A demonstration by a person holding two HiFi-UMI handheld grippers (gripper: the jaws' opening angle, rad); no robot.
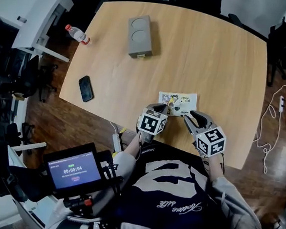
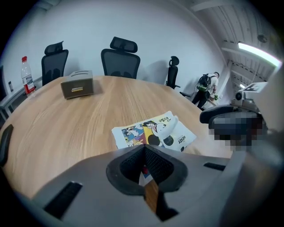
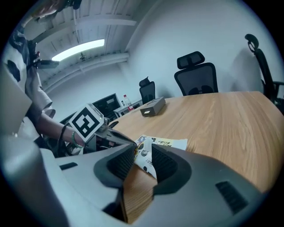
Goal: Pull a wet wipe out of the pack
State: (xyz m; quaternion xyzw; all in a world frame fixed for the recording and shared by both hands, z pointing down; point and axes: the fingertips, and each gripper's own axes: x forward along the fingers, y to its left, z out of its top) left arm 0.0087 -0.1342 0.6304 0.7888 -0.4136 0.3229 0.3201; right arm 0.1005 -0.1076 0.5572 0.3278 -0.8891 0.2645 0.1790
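Note:
The wet wipe pack (image 1: pixel 177 103) lies flat on the wooden table (image 1: pixel 214 58) near its front edge; it is white and yellow with cartoon print. My left gripper (image 1: pixel 162 109) is at the pack's near left corner. In the left gripper view its jaws (image 2: pixel 144 150) are shut, tips meeting, with the pack (image 2: pixel 153 131) just beyond them. My right gripper (image 1: pixel 189 116) is at the pack's near right side. Seen from the right gripper view, this gripper (image 3: pixel 143 153) is open, and the pack's edge (image 3: pixel 162 144) shows in the gap between the pads.
A grey box (image 1: pixel 140 36) sits at the table's far side. A water bottle (image 1: pixel 77 34) lies at the far left edge and a black phone (image 1: pixel 85 88) at the left. Office chairs stand round the table. A timer screen (image 1: pixel 74 170) is by the person's knee.

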